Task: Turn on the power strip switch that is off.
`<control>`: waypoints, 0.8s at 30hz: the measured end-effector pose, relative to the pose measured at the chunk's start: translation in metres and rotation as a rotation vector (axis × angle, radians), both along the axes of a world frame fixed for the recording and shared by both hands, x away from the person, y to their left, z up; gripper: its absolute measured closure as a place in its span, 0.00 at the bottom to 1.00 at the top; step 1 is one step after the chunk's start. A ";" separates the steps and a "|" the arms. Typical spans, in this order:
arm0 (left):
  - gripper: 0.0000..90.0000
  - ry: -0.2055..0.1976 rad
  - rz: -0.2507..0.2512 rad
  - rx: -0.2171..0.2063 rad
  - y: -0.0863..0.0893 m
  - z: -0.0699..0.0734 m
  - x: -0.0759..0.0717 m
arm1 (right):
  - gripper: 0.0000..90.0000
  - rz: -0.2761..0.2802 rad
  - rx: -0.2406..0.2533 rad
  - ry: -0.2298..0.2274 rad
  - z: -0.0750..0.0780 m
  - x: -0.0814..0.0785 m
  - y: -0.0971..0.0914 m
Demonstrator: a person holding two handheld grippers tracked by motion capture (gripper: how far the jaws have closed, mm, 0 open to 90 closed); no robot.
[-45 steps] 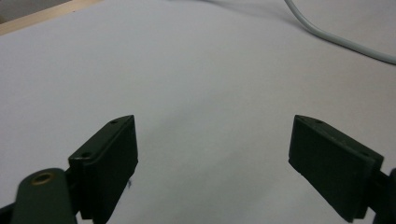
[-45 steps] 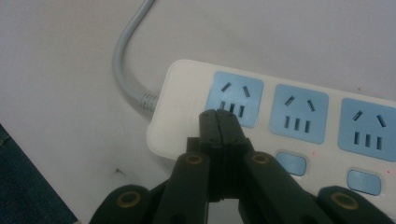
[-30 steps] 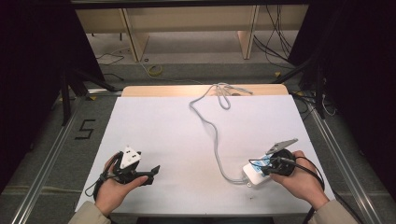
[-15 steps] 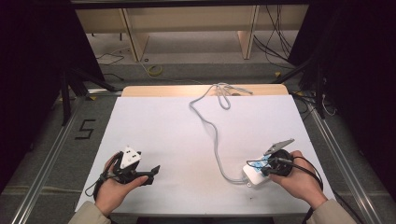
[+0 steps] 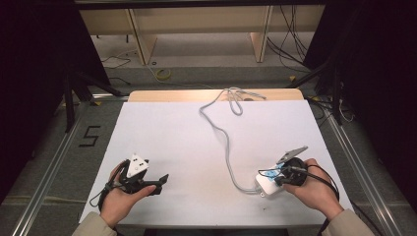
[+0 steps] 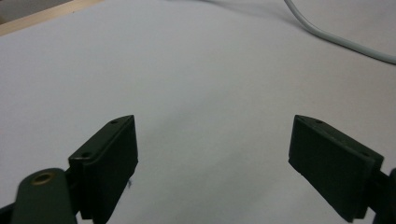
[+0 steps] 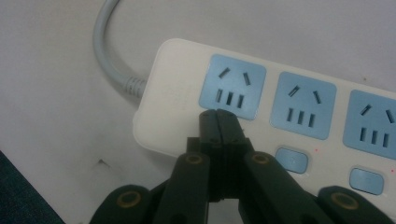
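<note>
Item: white plastic power strip (image 7: 261, 116) with pale blue socket faces and small blue rocker switches (image 7: 292, 160), lying flat near the right front corner of the white tabletop (image 5: 177, 142). Its grey round cable (image 5: 223, 135) leaves the strip's end, curves across the surface and ends in a loose loop at the far wooden edge. Right tool (image 7: 219, 122): jaws fully closed against each other, nothing between them, the joined tip resting at or just above the lower border of the end socket; whether it touches the casing cannot be told. Left tool (image 6: 212, 154): jaws spread wide, holding nothing, hanging low over bare tabletop near the left front, well apart from the strip. Probable work in hand: pressing or nudging the strip with the closed tip. Risks: the tip stands beside, not on, the nearest switch, so a push here would likely miss it; the light strip, unbraced by the left tool, could slide or pivot under sideways pressure; the narrow tip could slip into a socket slot.
</note>
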State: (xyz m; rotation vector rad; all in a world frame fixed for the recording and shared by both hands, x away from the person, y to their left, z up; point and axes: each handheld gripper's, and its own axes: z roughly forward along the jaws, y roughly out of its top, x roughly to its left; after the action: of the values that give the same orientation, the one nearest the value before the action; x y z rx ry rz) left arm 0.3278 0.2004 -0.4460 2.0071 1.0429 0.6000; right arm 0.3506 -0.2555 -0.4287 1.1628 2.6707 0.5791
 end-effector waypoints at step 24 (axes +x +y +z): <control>0.17 0.000 -0.002 -0.001 0.000 0.000 0.000 | 1.00 -0.002 -0.016 0.003 0.000 0.003 0.004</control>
State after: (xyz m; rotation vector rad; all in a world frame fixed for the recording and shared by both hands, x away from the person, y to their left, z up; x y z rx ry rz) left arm 0.3279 0.2001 -0.4460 2.0072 1.0411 0.5989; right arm 0.3535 -0.2512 -0.4290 1.1624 2.6716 0.5546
